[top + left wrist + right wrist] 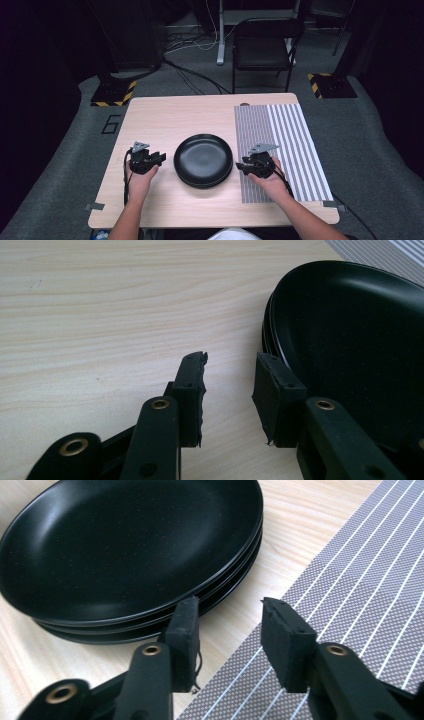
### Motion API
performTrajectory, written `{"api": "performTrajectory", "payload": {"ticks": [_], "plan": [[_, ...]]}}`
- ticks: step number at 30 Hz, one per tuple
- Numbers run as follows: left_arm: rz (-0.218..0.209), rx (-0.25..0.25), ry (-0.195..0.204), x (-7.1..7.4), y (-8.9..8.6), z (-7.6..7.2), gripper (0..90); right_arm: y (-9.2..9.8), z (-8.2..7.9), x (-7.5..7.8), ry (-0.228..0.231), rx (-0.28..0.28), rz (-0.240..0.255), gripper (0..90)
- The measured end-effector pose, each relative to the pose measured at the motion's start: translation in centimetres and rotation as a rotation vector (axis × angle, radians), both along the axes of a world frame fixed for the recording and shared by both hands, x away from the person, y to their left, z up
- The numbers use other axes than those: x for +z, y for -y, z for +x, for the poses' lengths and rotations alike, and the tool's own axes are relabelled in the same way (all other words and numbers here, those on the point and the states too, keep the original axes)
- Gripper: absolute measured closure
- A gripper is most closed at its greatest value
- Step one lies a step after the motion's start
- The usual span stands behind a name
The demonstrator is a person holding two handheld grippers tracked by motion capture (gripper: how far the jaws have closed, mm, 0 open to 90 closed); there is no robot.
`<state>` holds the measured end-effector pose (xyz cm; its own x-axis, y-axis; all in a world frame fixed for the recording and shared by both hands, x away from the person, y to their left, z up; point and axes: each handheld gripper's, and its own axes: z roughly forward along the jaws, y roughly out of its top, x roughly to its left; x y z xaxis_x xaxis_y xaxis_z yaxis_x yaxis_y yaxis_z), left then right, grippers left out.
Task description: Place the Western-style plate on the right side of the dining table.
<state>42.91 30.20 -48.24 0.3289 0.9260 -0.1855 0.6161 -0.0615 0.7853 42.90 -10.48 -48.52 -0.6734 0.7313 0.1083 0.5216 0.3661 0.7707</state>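
Note:
A stack of three black plates (203,159) sits in the middle of the wooden table (165,115). My left gripper (159,159) rests just left of the stack, pointing toward it. In the left gripper view its jaws (231,360) stand apart over bare wood, with the plates' rim (350,330) just to the right of them. My right gripper (241,166) is at the stack's right side, over the edge of a grey striped placemat (290,145). In the right gripper view its jaws (230,605) are apart and empty, beside the plates (125,545) and the placemat (360,580).
The placemat covers the table's right part; its corner (385,252) appears beyond the plates in the left gripper view. Behind the table stand a black chair (264,45), cables on the floor and two stands with yellow-black striped bases (112,92).

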Motion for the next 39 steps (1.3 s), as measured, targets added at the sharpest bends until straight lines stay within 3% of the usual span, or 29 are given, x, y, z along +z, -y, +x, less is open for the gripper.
{"api": "performTrajectory", "payload": {"ticks": [8, 12, 16, 26, 29, 34, 39], "plan": [[0.003, 0.003, -0.013, 0.2, 0.4, 0.1, 64.4, -0.4, 1.1, 0.2, 0.012, -0.013, 0.002, 61.8], [0.000, -0.011, -0.006, 0.2, 0.7, 0.1, 64.1, -0.7, 1.5, 0.2, -0.026, -0.004, 0.012, 61.0], [0.011, -0.014, -0.001, 0.1, 1.0, 0.2, 58.6, -0.8, 1.6, 0.4, -0.008, -0.013, 0.026, 60.5], [0.051, 0.021, 0.015, 0.6, 0.6, 0.0, 57.3, -0.8, 2.1, 1.2, 0.008, -0.045, 0.030, 59.7], [0.022, 0.021, 0.014, 0.8, 0.3, -0.2, 57.4, -1.0, 2.1, 1.4, 0.005, -0.049, 0.035, 59.6], [0.016, 0.023, 0.000, 0.7, 0.3, -0.2, 56.1, -1.3, 1.9, 1.4, 0.000, -0.025, 0.052, 59.4], [-0.011, 0.004, -0.002, 0.8, 0.6, -0.2, 59.4, -1.2, 1.5, 1.0, 0.013, -0.017, 0.028, 58.1]]}}
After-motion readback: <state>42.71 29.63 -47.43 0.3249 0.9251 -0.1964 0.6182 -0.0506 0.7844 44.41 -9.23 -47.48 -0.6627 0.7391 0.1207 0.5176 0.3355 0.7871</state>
